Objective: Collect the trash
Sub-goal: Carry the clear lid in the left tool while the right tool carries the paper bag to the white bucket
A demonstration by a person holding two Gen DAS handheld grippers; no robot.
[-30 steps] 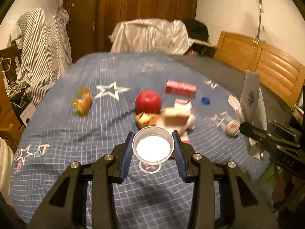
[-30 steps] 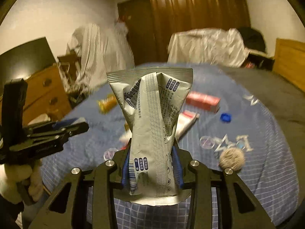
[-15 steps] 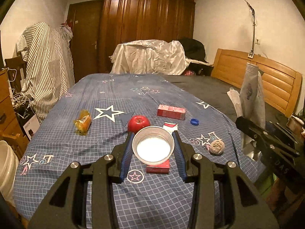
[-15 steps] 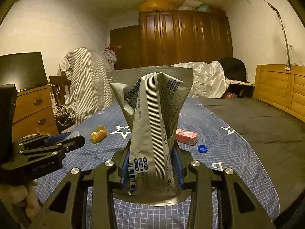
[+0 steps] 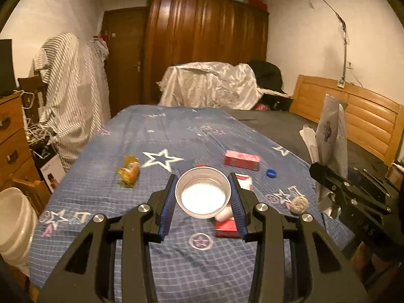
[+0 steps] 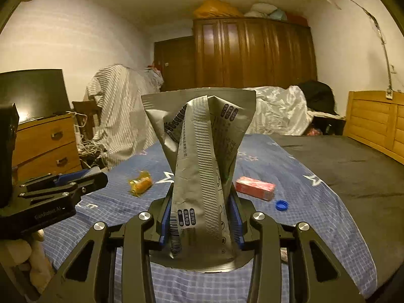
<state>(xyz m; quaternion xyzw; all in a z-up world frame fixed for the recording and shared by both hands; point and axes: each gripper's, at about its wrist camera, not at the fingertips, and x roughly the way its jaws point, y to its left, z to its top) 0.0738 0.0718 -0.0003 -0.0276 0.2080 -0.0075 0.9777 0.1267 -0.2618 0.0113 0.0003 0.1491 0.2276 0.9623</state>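
**pallet_jack:** Fingers on the left gripper (image 5: 203, 197) are squeezed onto a small metal cup (image 5: 203, 195), rim facing the camera, pale inside. Fingers on the right gripper (image 6: 200, 217) are pinched around the narrow waist of a crumpled silver wrapper (image 6: 199, 166) that stands up tall. Both are held up above the bed (image 5: 176, 131), so two bits of trash are already collected.

**dustmite:** What worries me is the cup. It's held only by its round sides, so if the grip slackens or it tilts, I reckon it slips out. The wrapper is floppy foil, and the top could sag or slide through the pads.

**pallet_jack:** Also no bin that I can definitely see. A white tub (image 5: 15, 222) sits low at the left edge of the left view, but I can't tell if that's the target.

**dustmite:** Views differ a lot. Left camera shows the near stuff: a red pack (image 5: 226, 227) just under the cup, a fuzzy ball (image 5: 298, 204), then the blue bottle cap (image 5: 271, 173), orange wrapper (image 5: 128, 170) and pink box (image 5: 242, 160) further out.

**pallet_jack:** Right camera loses the near ones behind the silver wrapper. It does show a dresser (image 6: 43, 146) and dark screen (image 6: 32, 93) on the left.
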